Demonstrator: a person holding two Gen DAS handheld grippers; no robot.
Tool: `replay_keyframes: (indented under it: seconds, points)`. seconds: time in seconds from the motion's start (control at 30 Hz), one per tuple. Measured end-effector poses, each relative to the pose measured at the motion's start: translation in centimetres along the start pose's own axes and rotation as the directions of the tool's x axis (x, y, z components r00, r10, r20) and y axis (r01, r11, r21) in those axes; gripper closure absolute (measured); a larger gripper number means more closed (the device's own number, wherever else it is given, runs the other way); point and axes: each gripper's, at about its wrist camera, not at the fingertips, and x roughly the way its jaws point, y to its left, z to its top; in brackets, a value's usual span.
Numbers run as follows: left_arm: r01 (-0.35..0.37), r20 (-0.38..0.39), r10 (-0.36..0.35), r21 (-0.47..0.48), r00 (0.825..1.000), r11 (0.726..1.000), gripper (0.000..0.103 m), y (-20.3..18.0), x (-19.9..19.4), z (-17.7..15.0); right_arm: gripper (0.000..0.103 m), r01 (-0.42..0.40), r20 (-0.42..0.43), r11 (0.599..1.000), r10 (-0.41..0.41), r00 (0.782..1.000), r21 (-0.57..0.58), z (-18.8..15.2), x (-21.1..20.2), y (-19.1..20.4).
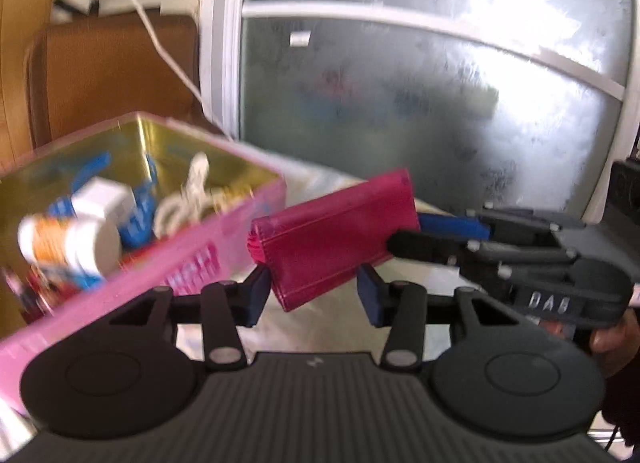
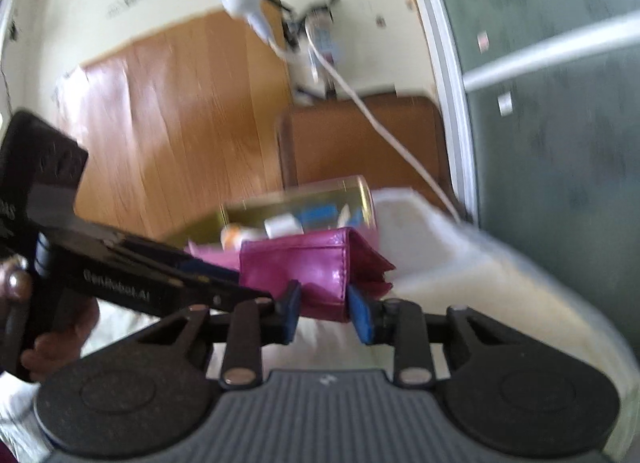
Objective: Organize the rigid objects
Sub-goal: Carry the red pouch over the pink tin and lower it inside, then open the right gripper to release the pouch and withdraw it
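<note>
Right gripper [image 2: 323, 313]: clamped on the magenta wallet [image 2: 308, 269]; the blue pads pinch its near end from both sides. In the left wrist view it comes in from the right, fingers [image 1: 416, 245] closed over the wallet's right end.
Left gripper [image 1: 313, 294]: jaws apart, pads standing either side of the wallet's lower corner; motion blur, cannot tell if the left pad touches it. Holds nothing.
Wallet position: held up above the white cloth-covered table [image 2: 460, 263], just right of the pink tin [image 1: 168, 263]; its left end is near the tin's right corner.
Wallet axis: in the left wrist view the long axis runs left to right, tilted, right end higher and farther. The folded, layered edge faces left toward the tin. In the right wrist view the open layered edge shows at the right.
Tin: lid off, gold inside. Contains a white bottle with an orange label [image 1: 68, 247], a white block-shaped item [image 1: 105, 199], blue pieces [image 1: 138, 219] and a coiled white cord [image 1: 188, 199].
Background: frosted glass door [image 1: 420, 83] on the right, brown wooden furniture [image 1: 112, 71] on the far left, white cable [image 1: 160, 43] hanging down the wall.
</note>
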Motion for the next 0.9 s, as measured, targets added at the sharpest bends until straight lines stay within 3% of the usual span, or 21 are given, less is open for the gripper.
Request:
replay_keyframes:
  seconds: [0.13, 0.27, 0.37, 0.47, 0.53, 0.63, 0.67, 0.77, 0.9]
  points:
    - [-0.056, 0.029, 0.055, 0.023, 0.998, 0.998, 0.053, 1.4, -0.8, 1.3, 0.078, -0.035, 0.07, 0.998, 0.039, 0.997, -0.059, 3.0, 1.8, 1.5]
    - [-0.109, 0.043, 0.112, -0.068, 0.993, 0.992, 0.053, 5.4, -0.9, 2.6, 0.078, -0.092, 0.115, 0.983, 0.111, 0.987, -0.156, 5.5, 5.4, 3.9]
    - [-0.197, 0.039, 0.202, -0.104, 0.979, 0.975, 0.053, 8.4, -0.4, 3.5, 0.078, -0.117, 0.098, 0.973, 0.138, 0.986, -0.2, 7.0, 9.7, 5.7]
    - [-0.282, 0.002, 0.286, -0.163, 0.958, 0.945, 0.055, 12.0, 1.0, 4.3, 0.078, -0.139, 0.043, 0.971, 0.149, 0.988, -0.193, 8.1, 15.2, 7.3]
    - [-0.361, -0.044, 0.359, -0.196, 0.932, 0.912, 0.052, 14.6, 2.6, 4.8, 0.076, -0.145, -0.038, 0.978, 0.141, 0.989, -0.149, 8.9, 19.4, 7.7]
    - [-0.472, -0.136, 0.452, -0.271, 0.882, 0.839, 0.052, 18.1, 4.7, 5.2, 0.074, -0.032, -0.121, 0.993, 0.018, 0.993, -0.117, 9.2, 24.1, 7.6]
    - [-0.487, -0.159, 0.46, -0.309, 0.873, 0.817, 0.052, 19.1, 4.9, 5.1, 0.073, -0.022, -0.137, 0.996, 0.009, 0.99, -0.089, 9.1, 24.6, 7.2]
    - [-0.452, -0.16, 0.426, -0.413, 0.891, 0.791, 0.052, 20.2, 4.1, 4.2, 0.073, -0.054, -0.133, 0.999, 0.054, 0.99, 0.001, 8.2, 23.6, 5.8]
    - [-0.46, -0.141, 0.443, -0.401, 0.886, 0.793, 0.052, 18.5, 3.2, 3.8, 0.072, -0.038, -0.128, 0.999, 0.041, 0.991, 0.032, 6.5, 21.2, 4.8]
